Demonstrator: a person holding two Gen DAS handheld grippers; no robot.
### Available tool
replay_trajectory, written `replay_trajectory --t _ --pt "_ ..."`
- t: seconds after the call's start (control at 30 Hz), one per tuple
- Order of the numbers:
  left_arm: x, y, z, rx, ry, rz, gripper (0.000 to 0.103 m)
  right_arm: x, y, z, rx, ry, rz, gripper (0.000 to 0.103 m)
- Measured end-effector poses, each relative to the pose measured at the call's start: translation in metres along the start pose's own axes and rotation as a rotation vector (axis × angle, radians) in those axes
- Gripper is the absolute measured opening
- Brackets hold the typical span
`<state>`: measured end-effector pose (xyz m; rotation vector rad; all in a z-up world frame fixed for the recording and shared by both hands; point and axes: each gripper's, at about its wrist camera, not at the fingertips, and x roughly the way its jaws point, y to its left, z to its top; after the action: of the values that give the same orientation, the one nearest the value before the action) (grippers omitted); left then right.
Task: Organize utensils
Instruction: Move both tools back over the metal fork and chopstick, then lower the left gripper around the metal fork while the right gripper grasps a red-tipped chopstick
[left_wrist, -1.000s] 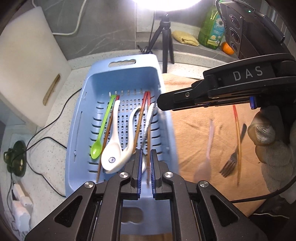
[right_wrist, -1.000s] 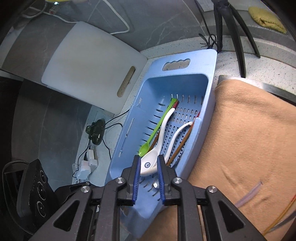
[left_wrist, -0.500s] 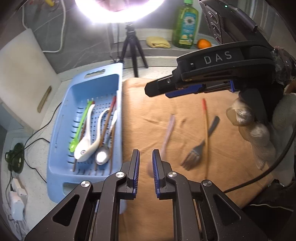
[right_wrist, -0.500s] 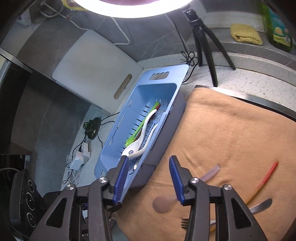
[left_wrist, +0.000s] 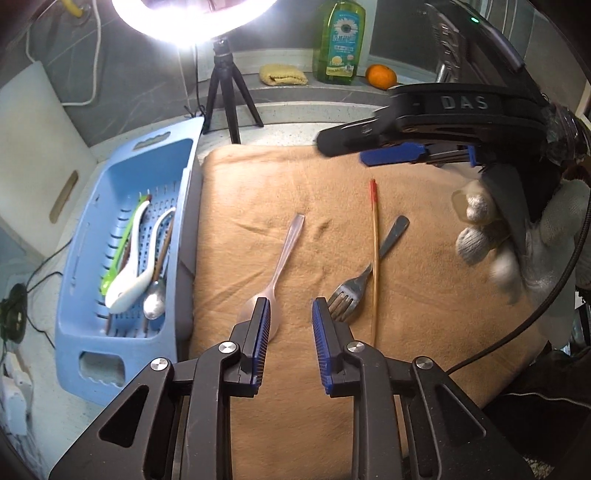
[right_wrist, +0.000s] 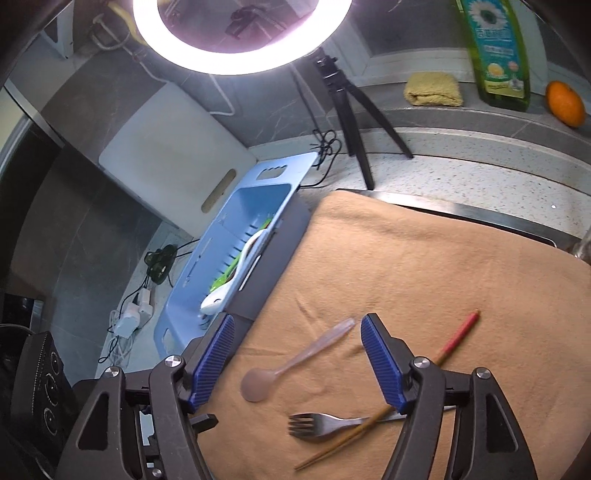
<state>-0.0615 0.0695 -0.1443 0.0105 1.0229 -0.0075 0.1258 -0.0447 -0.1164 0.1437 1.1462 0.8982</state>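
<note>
Tan cloth (right_wrist: 406, 258) carries a translucent spoon (right_wrist: 291, 363) between the right gripper's (right_wrist: 297, 363) opening fingers (right_wrist: 380, 363).

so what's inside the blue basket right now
In the blue basket lie a green spoon, a white ceramic spoon, a metal spoon and brown chopsticks. The white spoon covers parts of the others, so any more beneath cannot be seen.
</note>
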Motion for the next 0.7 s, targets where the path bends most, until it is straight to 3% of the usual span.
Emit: replay_trajectory --t 0.23,0.47,0.57,0.7 --pt "0.019 -0.002 -0.007 -0.001 0.043 -0.030 0.022 0.000 -0.021 -0.007 0.022 0.051 -0.017 0.070" --pt "0.041 -0.019 -0.002 0.066 0.089 -0.077 0.022 0.007 -0.043 -0.016 0.158 0.120 0.043 0.070" --pt "0.049 -0.025 0.000 0.082 0.105 -0.091 0.022 0.014 -0.048 -0.019 0.195 0.149 0.052 0.062" --pt "0.055 -0.027 0.001 0.080 0.112 -0.109 0.022 0.021 -0.060 -0.026 0.236 0.184 0.001 0.050"
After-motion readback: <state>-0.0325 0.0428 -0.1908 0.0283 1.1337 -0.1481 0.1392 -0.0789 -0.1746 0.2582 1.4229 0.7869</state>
